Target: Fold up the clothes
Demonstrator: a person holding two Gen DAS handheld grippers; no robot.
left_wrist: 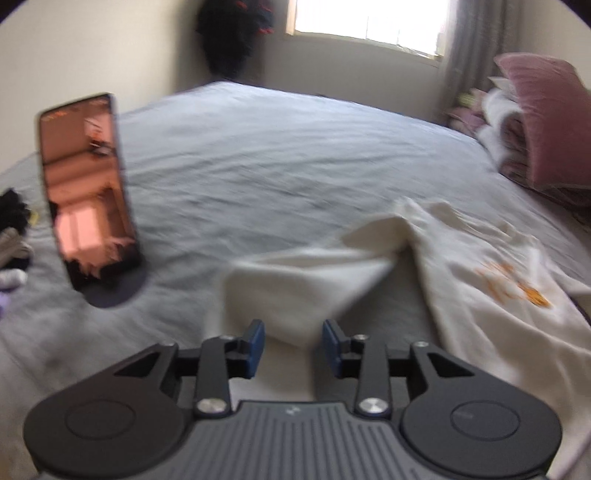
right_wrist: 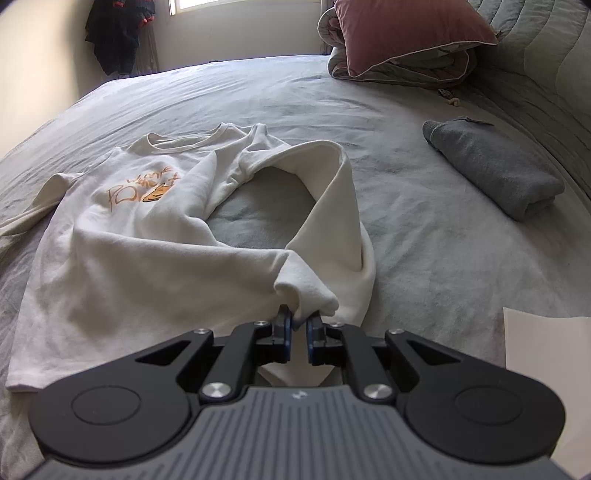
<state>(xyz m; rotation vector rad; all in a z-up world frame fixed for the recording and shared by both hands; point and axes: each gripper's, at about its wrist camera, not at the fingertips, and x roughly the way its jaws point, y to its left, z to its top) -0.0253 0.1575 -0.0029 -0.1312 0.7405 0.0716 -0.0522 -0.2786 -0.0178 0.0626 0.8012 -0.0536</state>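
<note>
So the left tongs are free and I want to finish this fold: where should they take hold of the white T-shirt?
Judging by its pose, the short sleeve lying flat just beyond the left tongs. Come in low from the near side and pinch its near corner edge; that thin double layer suits open jaws. The right tongs already hold the white T-shirt at the other side.

Home bedroom, bed (right_wrist: 258, 88), pillow (right_wrist: 410, 33), window (left_wrist: 369, 22)

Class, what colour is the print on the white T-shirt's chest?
Orange, on the T-shirt; clearest in the right wrist view.
</note>
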